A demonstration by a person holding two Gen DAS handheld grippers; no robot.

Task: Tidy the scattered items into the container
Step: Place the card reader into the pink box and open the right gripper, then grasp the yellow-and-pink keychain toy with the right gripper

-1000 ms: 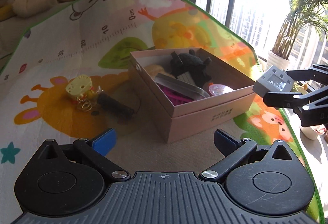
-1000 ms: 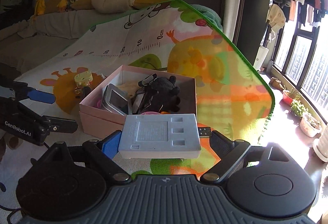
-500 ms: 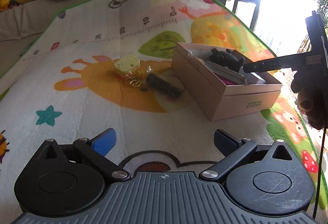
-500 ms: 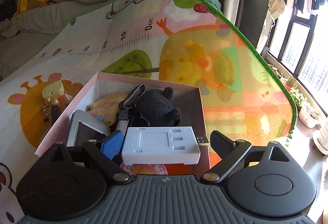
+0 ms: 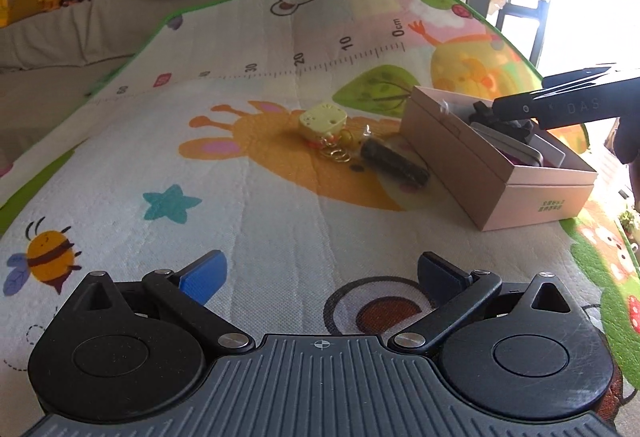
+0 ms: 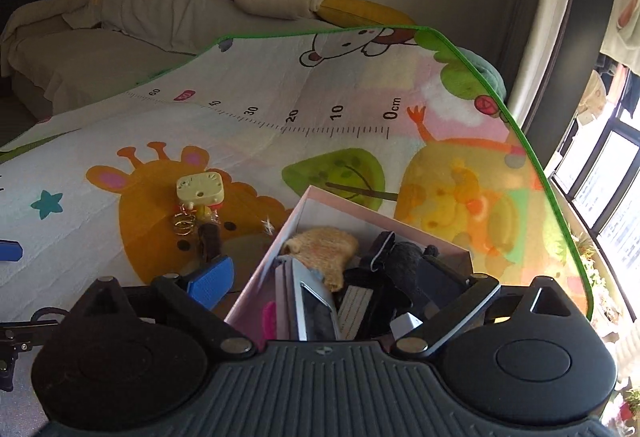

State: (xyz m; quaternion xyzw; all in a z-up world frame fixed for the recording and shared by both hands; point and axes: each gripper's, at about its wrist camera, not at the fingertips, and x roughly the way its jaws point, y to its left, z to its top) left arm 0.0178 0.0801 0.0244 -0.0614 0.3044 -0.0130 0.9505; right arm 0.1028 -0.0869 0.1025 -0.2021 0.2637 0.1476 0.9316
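- Left wrist: left gripper point(image 5: 319, 274) wide open, empty, over the play mat point(image 5: 256, 221). Yellow keychain toy point(image 5: 323, 120) and dark cylinder point(image 5: 394, 162) lie on mat just left of pink box point(image 5: 500, 181). Right gripper's arm reaches over box.
- Right wrist: right gripper point(image 6: 340, 279) over the box point(image 6: 260, 277), jaws have just been closing a bit yet stand wide, nothing gripped. Box holds tan plush point(image 6: 324, 249), black plush point(image 6: 404, 261), tin point(image 6: 314, 301).

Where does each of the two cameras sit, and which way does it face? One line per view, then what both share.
Left wrist: rides the open left gripper, low above the play mat, facing the box; right gripper at the right edge.
Right wrist: rides the right gripper, jaws apart over the box.
Shared: yellow keychain toy, dark cylinder, sofa.
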